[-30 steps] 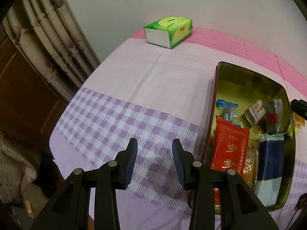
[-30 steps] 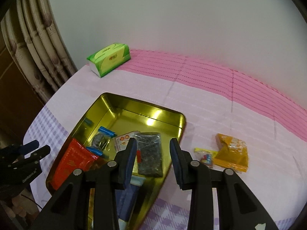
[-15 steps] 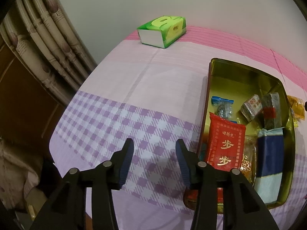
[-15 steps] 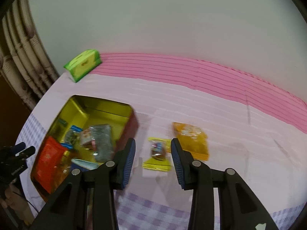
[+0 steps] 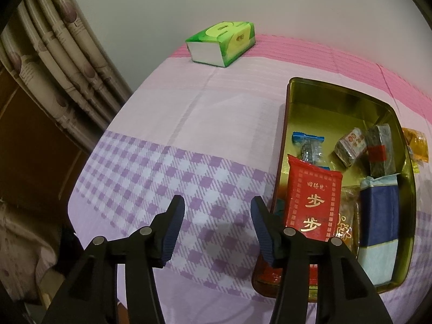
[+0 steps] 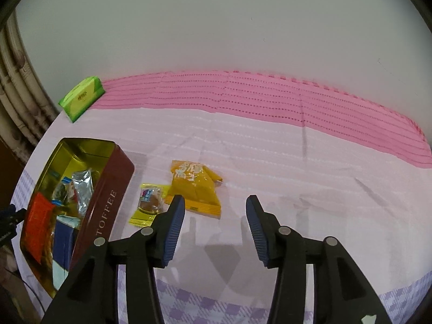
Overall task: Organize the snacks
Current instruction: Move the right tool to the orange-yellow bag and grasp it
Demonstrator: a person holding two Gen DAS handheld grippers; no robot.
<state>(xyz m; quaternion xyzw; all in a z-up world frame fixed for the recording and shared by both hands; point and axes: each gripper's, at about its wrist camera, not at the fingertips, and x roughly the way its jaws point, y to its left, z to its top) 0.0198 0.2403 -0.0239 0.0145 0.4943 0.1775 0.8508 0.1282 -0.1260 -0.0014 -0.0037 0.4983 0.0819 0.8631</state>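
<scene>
Plain wall, curtain on the left, table under a pink-and-purple cloth [image 6: 270,162]. Tin [image 6: 108,205] at the left holds several packs. Two snacks lie loose just beside it: orange pack [image 6: 197,186] and small yellow pack [image 6: 148,202], touching each other. Right gripper [image 6: 214,226] hangs above the cloth near them, jaws apart, empty. Left gripper [image 5: 217,232] is also apart and empty, beside the tin's near corner. Both packs look light, crinkly and slippery; probably best pinched at a flat sealed edge, gently, since the contents could crush.
</scene>
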